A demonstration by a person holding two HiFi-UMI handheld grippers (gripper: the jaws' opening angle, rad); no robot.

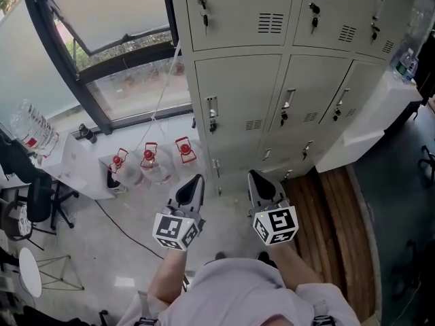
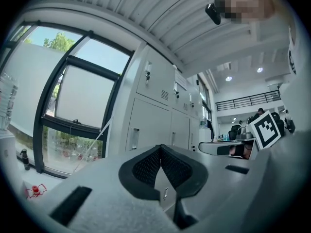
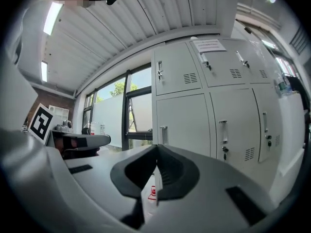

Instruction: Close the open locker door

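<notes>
Well, my left gripper (image 1: 196,180) and right gripper (image 1: 254,176) are pressed shut, empty. Locker doors (image 1: 238,100) ahead all look closed; probably done.

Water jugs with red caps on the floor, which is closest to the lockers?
The rightmost jug in the head view: it stands beside the lockers, the other two further left.
</notes>
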